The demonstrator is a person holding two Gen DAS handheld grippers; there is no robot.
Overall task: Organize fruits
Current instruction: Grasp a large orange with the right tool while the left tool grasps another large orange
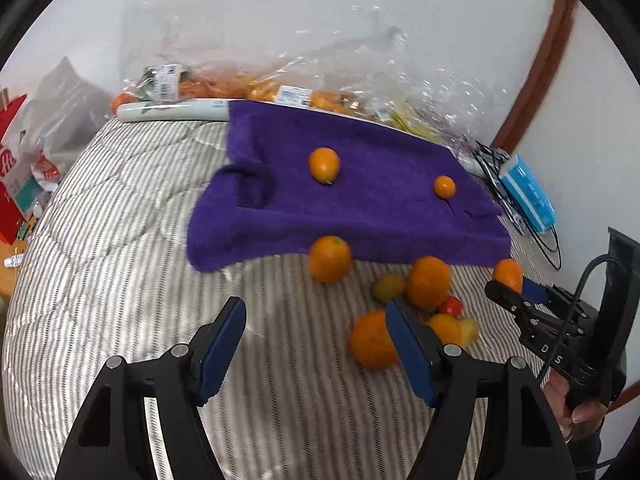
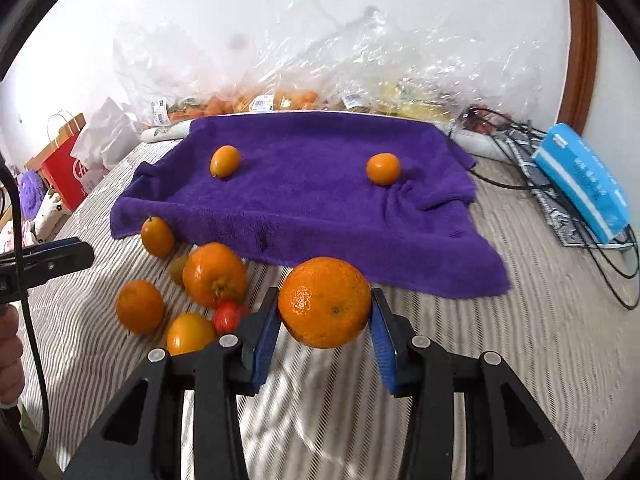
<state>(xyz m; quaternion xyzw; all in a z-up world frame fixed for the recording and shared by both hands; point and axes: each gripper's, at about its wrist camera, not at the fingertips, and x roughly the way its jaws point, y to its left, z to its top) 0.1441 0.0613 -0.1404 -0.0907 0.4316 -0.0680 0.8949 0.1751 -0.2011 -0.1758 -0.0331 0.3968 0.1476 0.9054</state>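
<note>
Blue-padded and black-framed, the right tool [image 2: 325, 342] grips a large round orange [image 2: 325, 307] between its two pads, lifted just in front of the near edge of a purple terry towel [image 2: 304, 200]. The left tool [image 1: 316, 344] stands wide apart with nothing between its fingers, hovering low over the striped quilted bed cover [image 1: 120, 240].

Left of the held orange lies a loose cluster on the bed cover: a big orange with its stem end showing [image 2: 214, 274], a smaller orange [image 2: 140, 306], a yellow-orange fruit [image 2: 188, 332], a small red fruit [image 2: 228, 316] and a dull green one [image 2: 178, 270] half hidden behind. An oval kumquat-like fruit [image 2: 157, 236] rests at the towel's near left edge.

On the towel sit two small orange fruits, well apart: one at the left [image 2: 225, 161], one at the right [image 2: 383, 169].

Behind the towel, crinkled clear plastic bags [image 2: 280, 80] of produce lean against the white wall. A blue tissue packet [image 2: 580, 180] lies on black cables [image 2: 520, 136] at the right.
</note>
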